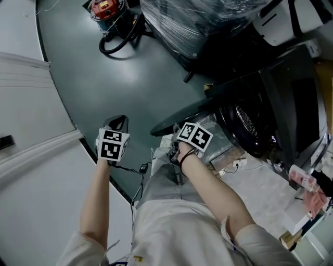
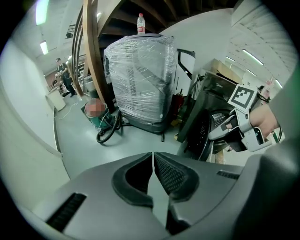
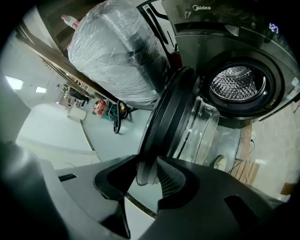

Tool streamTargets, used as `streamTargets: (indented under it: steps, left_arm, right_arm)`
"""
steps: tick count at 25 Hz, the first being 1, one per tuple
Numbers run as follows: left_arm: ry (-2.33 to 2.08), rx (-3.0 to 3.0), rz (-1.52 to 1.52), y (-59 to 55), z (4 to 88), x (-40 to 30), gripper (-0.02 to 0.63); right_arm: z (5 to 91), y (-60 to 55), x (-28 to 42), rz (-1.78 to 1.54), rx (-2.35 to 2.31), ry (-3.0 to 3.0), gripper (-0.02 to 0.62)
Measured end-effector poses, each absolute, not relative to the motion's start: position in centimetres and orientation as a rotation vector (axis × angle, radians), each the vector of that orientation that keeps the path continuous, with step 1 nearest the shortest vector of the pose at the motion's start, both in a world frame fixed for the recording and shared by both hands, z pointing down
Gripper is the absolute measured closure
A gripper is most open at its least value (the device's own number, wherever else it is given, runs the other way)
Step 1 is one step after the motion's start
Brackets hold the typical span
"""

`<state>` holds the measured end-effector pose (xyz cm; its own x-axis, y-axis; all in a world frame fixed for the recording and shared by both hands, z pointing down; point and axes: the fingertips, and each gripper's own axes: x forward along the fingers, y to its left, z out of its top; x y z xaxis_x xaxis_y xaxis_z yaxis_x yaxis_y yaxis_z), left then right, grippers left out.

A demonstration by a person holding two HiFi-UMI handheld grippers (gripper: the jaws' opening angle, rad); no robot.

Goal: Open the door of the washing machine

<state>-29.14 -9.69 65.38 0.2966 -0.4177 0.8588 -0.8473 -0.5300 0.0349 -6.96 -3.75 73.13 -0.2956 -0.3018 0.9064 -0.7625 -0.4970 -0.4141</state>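
Observation:
The dark washing machine (image 3: 220, 33) stands at the right with its steel drum (image 3: 236, 84) showing. Its round door (image 3: 176, 112) is swung out, glass bowl facing the drum. My right gripper (image 3: 147, 161) is shut on the door's outer rim, which sits between the ribbed pads. In the head view the right gripper (image 1: 182, 130) is at the door's edge (image 1: 171, 122), left of the drum (image 1: 244, 124). My left gripper (image 1: 119, 120) hangs over the grey floor, apart from the door. In its own view the left gripper (image 2: 153, 153) is shut on nothing, and the door (image 2: 201, 133) lies to its right.
A large plastic-wrapped load (image 1: 203, 21) stands behind the door, with a bottle (image 2: 140, 22) on top. A vacuum (image 1: 109, 10) with a black hose sits at the far left of it. A white partition (image 1: 31, 114) bounds the left. Cables and boards (image 3: 243, 168) lie under the machine.

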Motion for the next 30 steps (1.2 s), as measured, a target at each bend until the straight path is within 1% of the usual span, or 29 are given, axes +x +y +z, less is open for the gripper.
streamTargets:
  steps: [8,13,14,20,21,22,27,30]
  left_arm:
    - [-1.222,2.032,1.107,-12.4,63.9,-33.0,0.577]
    - [-1.259,2.031,1.107,-14.3,63.4,-33.9,0.577]
    - [-1.265,2.032,1.106,-14.5,63.2,-34.0,0.577]
    - [-1.277,2.034,1.107,-15.4,62.7,-34.6,0.577]
    - [-1.278,2.031,1.109,-15.5,62.8,-34.8,0.577]
    - [-1.278,2.027,1.110,-15.5,62.8,-34.9,0.577]
    - [-1.284,2.023,1.115,-15.7,62.4,-35.0,0.577]
    - [-1.276,2.032,1.107,-15.9,62.0,-34.3,0.577]
  right_arm:
    - [73.4,-9.1,-9.3,1.975,1.634,-1.271,0.440]
    - [73.5,-12.7,-10.2,1.990,1.652,-1.273,0.450]
    - [73.6,-13.3,-10.3,1.984,1.653,-1.277,0.475]
    - [73.7,-17.2,-10.4,1.965,1.619,-1.324,0.496]
    - [73.7,-17.7,-10.1,1.949,1.618,-1.330,0.531]
    - [73.7,-18.2,-9.7,1.935,1.620,-1.337,0.546]
    - [72.6,-19.7,-9.0,1.890,1.554,-1.451,0.556]
    - [70.8,-20.3,-9.6,1.774,1.468,-1.613,0.568]
